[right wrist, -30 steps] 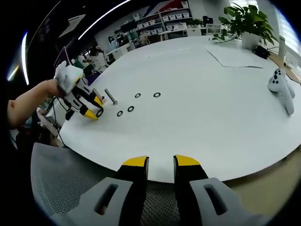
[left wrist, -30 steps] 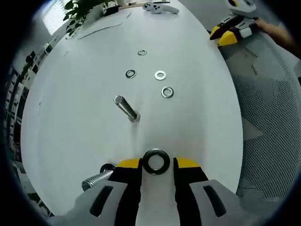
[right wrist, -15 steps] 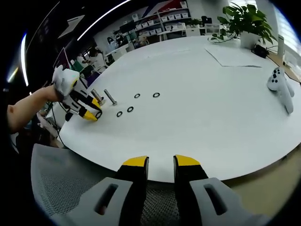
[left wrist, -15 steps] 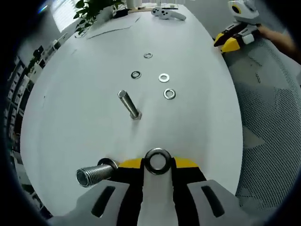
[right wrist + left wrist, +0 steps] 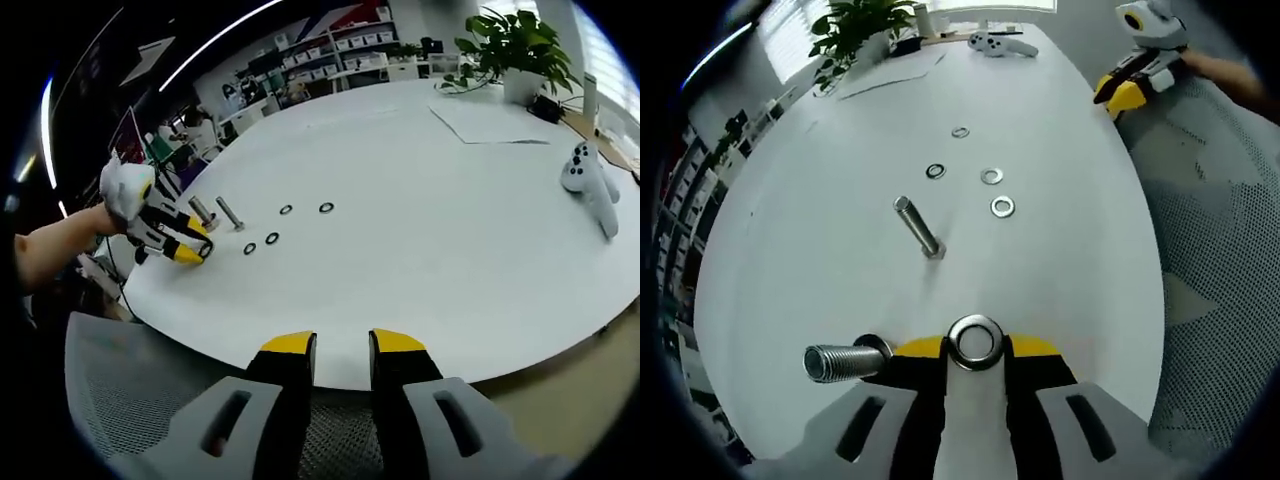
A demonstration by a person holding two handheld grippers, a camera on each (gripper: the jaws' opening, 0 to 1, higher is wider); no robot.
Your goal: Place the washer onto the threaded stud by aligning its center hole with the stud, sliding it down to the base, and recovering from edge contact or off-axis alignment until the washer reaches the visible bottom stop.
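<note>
Gripping the washer (image 5: 975,342) between its yellow tips, our left tool (image 5: 975,350) is hovering above the white worktop (image 5: 820,250), just beside a threaded stud (image 5: 845,360). We are seeing a second stud (image 5: 918,227) beyond, then four loose washers (image 5: 1002,207). Our right tool (image 5: 343,350) is hanging slightly parted, holding nothing, above a mesh chair (image 5: 150,400).

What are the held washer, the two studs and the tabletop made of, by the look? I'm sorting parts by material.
The washer held in the left gripper looks like bright plated steel, with a shiny silver ring. The near stud and far stud look like grey metal; threads show on the near one. The table looks like matte white laminate, though that is uncertain.
</note>
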